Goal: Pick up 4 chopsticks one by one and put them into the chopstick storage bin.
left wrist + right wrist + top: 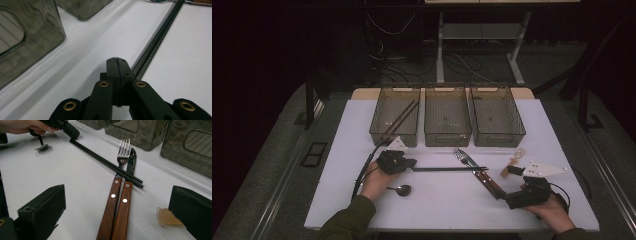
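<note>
Left gripper (411, 164) jaws clenched on one end of the black chopsticks (447, 169), which lie flat on the bench (437, 200), far ends across the fork (119, 170) and knife (127, 185). Right gripper (117, 215) jaws released, around the wooden handles.

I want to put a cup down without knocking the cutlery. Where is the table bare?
Bare: the table's left strip beside the left bin, and the near edge between spoon and right gripper. Crowded: the middle, where chopsticks cross fork and knife.
</note>
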`<state>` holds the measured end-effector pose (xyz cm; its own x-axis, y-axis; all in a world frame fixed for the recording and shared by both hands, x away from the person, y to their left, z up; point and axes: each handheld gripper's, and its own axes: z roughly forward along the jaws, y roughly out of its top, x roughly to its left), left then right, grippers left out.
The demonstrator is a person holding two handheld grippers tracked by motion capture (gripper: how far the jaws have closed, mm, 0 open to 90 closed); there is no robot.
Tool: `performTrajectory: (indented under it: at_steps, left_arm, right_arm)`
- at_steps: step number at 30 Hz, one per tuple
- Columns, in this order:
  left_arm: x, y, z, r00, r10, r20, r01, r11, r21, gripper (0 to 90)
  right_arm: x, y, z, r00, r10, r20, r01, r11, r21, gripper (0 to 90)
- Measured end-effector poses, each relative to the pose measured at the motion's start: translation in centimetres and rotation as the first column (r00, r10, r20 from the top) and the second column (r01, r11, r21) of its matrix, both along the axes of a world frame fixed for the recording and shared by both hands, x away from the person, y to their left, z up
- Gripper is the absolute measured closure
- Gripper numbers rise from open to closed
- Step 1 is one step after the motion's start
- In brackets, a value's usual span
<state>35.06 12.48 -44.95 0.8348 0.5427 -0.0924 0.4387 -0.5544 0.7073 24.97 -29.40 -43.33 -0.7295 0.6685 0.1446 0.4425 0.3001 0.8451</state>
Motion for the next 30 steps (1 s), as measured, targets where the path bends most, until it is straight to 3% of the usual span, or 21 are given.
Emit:
performTrajectory:
  at_steps: [14,30]
  left_arm:
    - [-0.8,-0.1,0.3,0.9982,-0.032,-0.05,0.032,0.9995,0.002,89.0]
    - [-2.2,-0.5,0.4,0.9871,-0.117,-0.109,0.118,0.9931,-0.005,89.0]
  right_arm:
    - [-0.1,0.0,0.0,1.0,0.003,0.002,-0.003,1.0,0.002,1.1]
    - [-0.1,0.0,0.0,1.0,0.004,0.002,-0.004,1.0,0.001,1.1]
